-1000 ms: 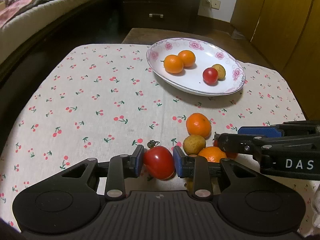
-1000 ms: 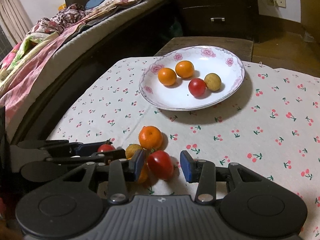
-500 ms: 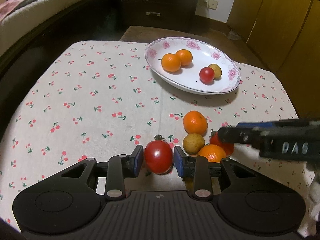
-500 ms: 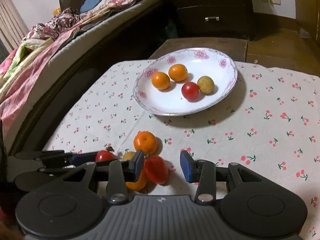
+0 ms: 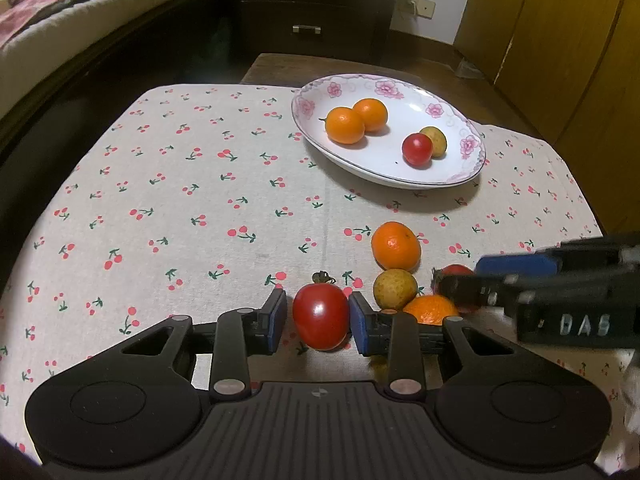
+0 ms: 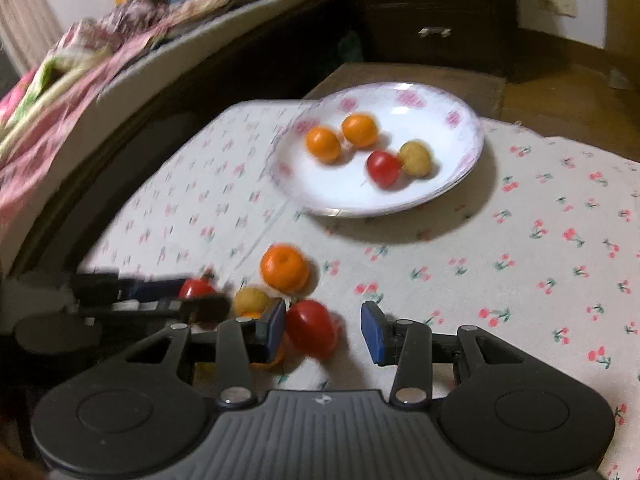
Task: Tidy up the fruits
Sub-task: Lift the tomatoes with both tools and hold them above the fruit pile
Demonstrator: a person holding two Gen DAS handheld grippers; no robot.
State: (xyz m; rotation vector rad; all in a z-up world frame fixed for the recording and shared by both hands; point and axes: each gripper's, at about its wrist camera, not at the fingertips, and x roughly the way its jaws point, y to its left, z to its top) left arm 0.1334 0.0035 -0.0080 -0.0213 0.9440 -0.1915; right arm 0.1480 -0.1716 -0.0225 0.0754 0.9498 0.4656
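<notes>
My left gripper [image 5: 318, 316] is shut on a red tomato [image 5: 321, 316] with a green stem, just above the cherry-print tablecloth [image 5: 200, 208]. Beside it lie an orange [image 5: 395, 246], a yellow-brown fruit [image 5: 395, 289], a second orange [image 5: 430, 309] and another red tomato [image 5: 454, 274]. My right gripper [image 6: 324, 328] is open around that tomato [image 6: 311, 333], which rests against its left pad. A white flowered plate [image 5: 460, 144] at the far side holds two oranges, a red tomato and a yellow-brown fruit.
The right gripper's body [image 5: 560, 292] crosses the left wrist view at the right. A bed [image 6: 80, 80] runs along the left, a dark dresser [image 5: 312, 8] stands behind the table and wooden cabinets [image 5: 560, 48] at the right.
My left gripper has lifted the tomato slightly and turned it upright. My right gripper has moved forward and to the left around the other tomato; its view is blurred by motion.
</notes>
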